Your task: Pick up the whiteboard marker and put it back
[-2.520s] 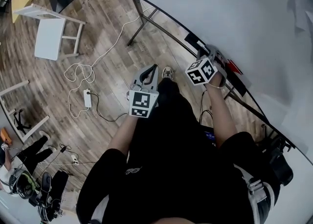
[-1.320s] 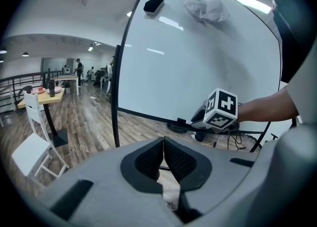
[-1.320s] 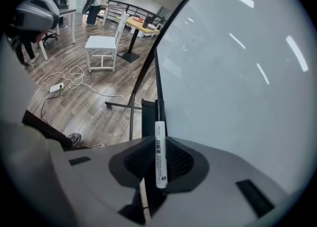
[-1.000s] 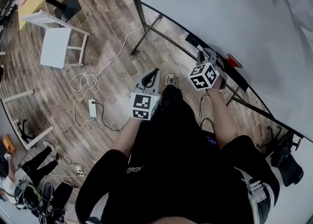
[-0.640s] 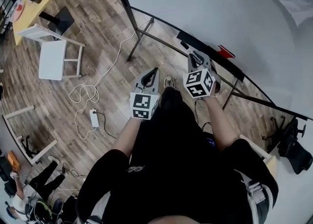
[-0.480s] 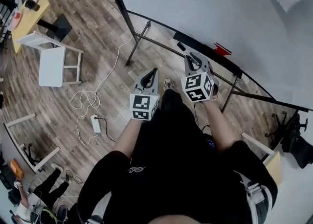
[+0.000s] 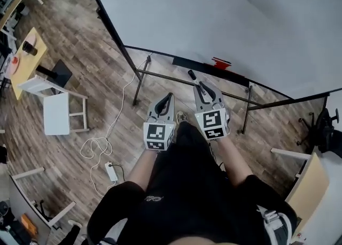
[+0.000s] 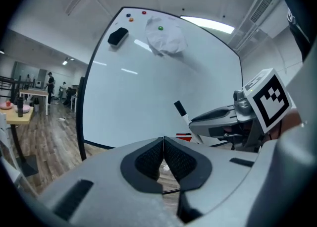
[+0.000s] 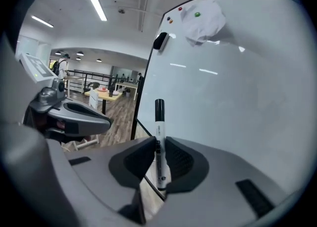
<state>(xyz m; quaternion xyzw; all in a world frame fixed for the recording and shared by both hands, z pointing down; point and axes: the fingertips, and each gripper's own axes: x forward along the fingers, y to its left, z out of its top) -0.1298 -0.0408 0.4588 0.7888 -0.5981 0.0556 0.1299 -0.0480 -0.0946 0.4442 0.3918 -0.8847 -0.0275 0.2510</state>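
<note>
The whiteboard marker (image 9: 159, 137), white with a black cap, stands upright between the pads of my right gripper (image 9: 160, 146), which is shut on its barrel. In the head view the right gripper (image 7: 201, 86) points at the black ledge (image 7: 184, 62) under the whiteboard (image 7: 240, 24), and the marker's cap (image 7: 192, 74) sticks out ahead of it. The left gripper view shows the marker (image 8: 182, 115) too, poking up from the right gripper (image 8: 198, 120). My left gripper (image 7: 169, 97) is alongside, to the left; its jaws (image 8: 163, 144) are shut on nothing.
A black eraser (image 8: 118, 36) and a white cloth (image 8: 166, 40) under a green magnet hang high on the board. A red thing (image 7: 220, 62) lies on the ledge. Stand legs (image 7: 138, 86), a white chair (image 7: 56, 113), a yellow table (image 7: 24, 62) and floor cables (image 7: 109, 169) are on the left.
Both grippers have risen and now sit side by side facing the board. The right gripper has rolled, so its marker cube faces me. The head view has swung up over the whiteboard.
</note>
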